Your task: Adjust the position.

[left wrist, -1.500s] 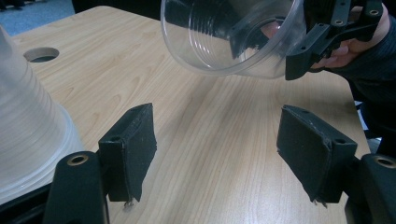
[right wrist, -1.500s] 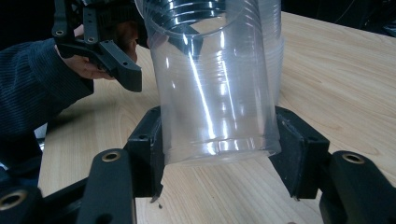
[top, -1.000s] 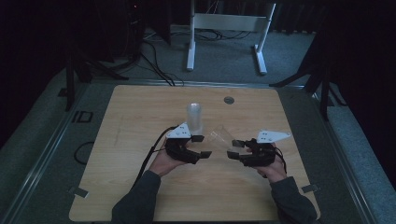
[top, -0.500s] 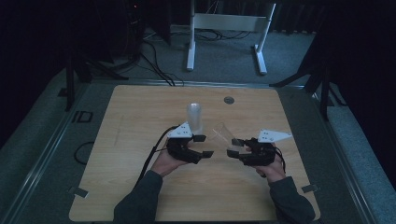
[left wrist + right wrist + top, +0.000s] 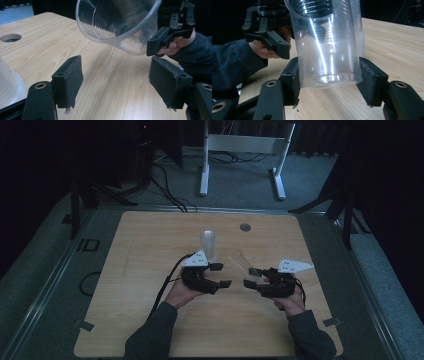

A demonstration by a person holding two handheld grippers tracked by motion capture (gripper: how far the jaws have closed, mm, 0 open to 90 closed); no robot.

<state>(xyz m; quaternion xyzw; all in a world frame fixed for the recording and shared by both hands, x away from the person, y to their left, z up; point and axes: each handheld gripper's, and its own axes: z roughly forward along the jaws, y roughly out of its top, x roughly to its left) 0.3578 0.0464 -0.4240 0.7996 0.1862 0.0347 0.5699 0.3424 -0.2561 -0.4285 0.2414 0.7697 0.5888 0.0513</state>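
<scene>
Clear cup (image 5: 328, 50), wooden table (image 5: 150, 285) — dark room

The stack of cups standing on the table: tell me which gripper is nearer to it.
Left. The left gripper sits just in front of the stack of cups, jaws open. The right gripper is farther off to the side, shut on a single clear cup.

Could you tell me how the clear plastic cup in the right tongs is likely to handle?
The clear cup looks thin-walled and empty, so probably light and easily squashed. Its glossy, ribbed sides may slip in the right tongs.
</scene>
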